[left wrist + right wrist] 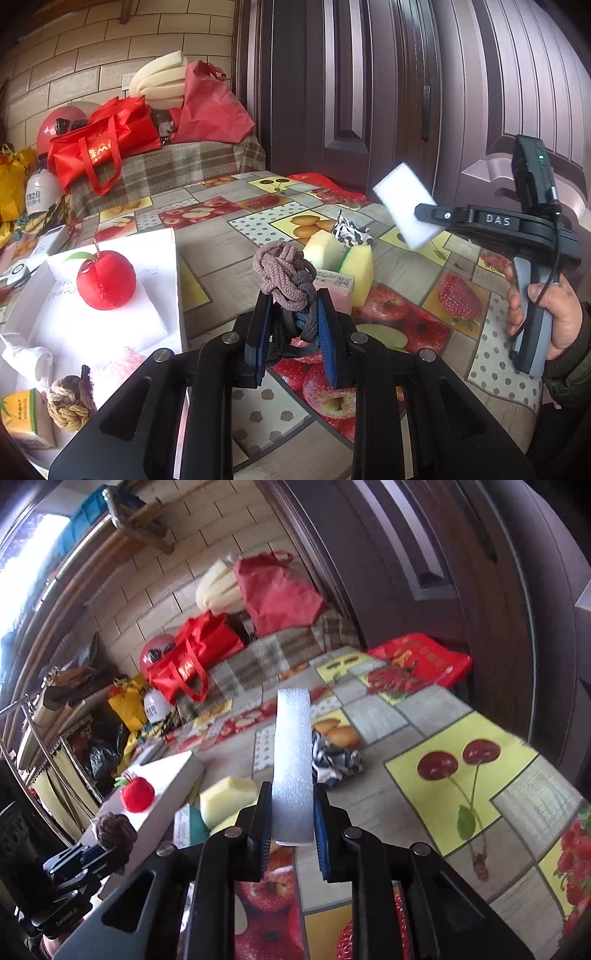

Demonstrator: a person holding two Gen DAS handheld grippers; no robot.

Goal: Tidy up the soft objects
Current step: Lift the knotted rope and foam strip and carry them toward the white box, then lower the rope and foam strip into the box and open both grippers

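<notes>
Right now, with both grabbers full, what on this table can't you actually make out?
- Pink packet, left wrist view: mostly hidden behind the knotted cords in the left gripper; label too small to read.
- Box contents, left wrist view: the white box is cut off by the frame edge.
- Patterned cloth, right wrist view: partly covered by the white foam block in the right gripper.

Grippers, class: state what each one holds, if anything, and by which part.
Left gripper clamps the knotted cord bundle by its lower part. Right gripper pinches the white foam block at its near end.
</notes>
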